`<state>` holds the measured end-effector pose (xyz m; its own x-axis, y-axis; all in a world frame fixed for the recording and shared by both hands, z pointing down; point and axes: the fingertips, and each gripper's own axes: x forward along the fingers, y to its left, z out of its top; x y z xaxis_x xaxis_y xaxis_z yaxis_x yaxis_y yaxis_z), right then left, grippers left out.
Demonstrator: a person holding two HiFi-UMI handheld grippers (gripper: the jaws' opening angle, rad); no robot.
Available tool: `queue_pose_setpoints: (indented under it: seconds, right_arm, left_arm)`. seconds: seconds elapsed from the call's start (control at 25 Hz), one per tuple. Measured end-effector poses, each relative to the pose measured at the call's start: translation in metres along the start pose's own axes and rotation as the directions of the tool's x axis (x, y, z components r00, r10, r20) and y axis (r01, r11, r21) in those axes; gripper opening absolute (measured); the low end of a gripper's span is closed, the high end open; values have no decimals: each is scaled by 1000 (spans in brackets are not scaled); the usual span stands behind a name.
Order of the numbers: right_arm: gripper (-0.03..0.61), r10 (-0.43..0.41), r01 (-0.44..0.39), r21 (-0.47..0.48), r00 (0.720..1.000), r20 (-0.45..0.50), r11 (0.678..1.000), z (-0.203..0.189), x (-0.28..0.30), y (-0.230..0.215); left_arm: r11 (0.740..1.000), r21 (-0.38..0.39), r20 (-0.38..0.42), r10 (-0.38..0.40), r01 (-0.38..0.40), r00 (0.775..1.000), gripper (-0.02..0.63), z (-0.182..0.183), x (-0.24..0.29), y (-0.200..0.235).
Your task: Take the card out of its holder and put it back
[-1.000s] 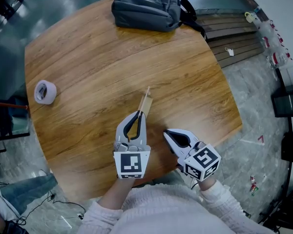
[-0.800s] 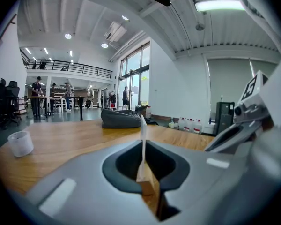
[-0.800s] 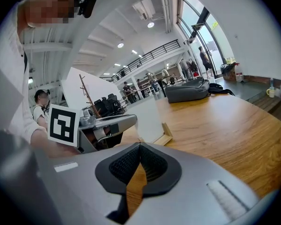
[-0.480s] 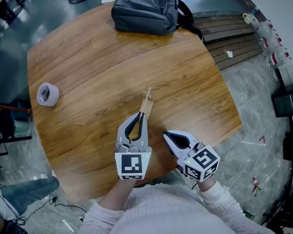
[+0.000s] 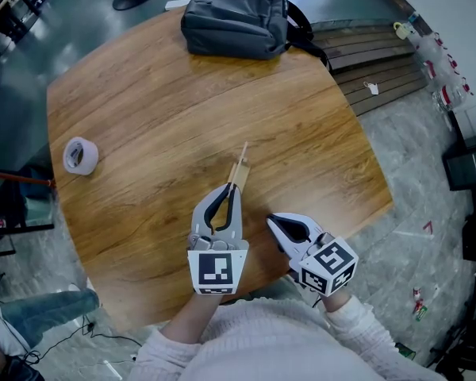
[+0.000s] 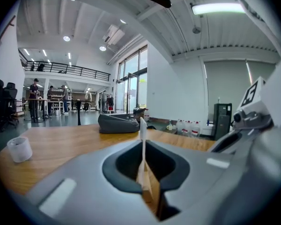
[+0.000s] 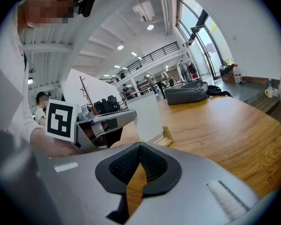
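Note:
A white card (image 5: 240, 159) stands edge-on in a small wooden holder (image 5: 238, 174) on the round wooden table (image 5: 159, 94). My left gripper (image 5: 231, 187) is shut on the card's near edge. In the left gripper view the card (image 6: 142, 130) rises as a thin white line from between the closed pads, with the wooden holder (image 6: 150, 185) below it. My right gripper (image 5: 271, 219) rests just to the right, shut and with nothing in it. The right gripper view shows the card's (image 7: 145, 115) broad face, the holder (image 7: 165, 137) and the left gripper's tip at the card's edge.
A dark grey backpack (image 5: 234, 14) lies at the table's far edge. A roll of white tape (image 5: 80, 155) sits near the left edge. The table's near edge runs just below both grippers. Beyond the table on the right are wooden steps (image 5: 381, 62).

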<state>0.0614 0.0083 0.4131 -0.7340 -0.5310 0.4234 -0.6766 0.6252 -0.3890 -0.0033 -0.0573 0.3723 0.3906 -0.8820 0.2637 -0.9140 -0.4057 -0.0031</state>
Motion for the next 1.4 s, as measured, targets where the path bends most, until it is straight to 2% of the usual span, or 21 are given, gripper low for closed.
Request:
queue_pose_setpoints:
  seconds: [0.76,1.24,1.4]
  right_arm:
    - [0,7,-7,-1,1000,11,1000,2,-2,4]
    - [0,11,-11,-4,1000,11,1000,5,-1,4]
    - [0,14,-13,-5,1000,12,1000,6,0,5]
  left_arm:
    - [999,-42,1,-15,15,1000,15,5,-9,-3]
    - [998,-51,19,-28,29,999,15,10,-10,-5]
    - [998,-49,49,-37,39,998,14,18,-12,-7]
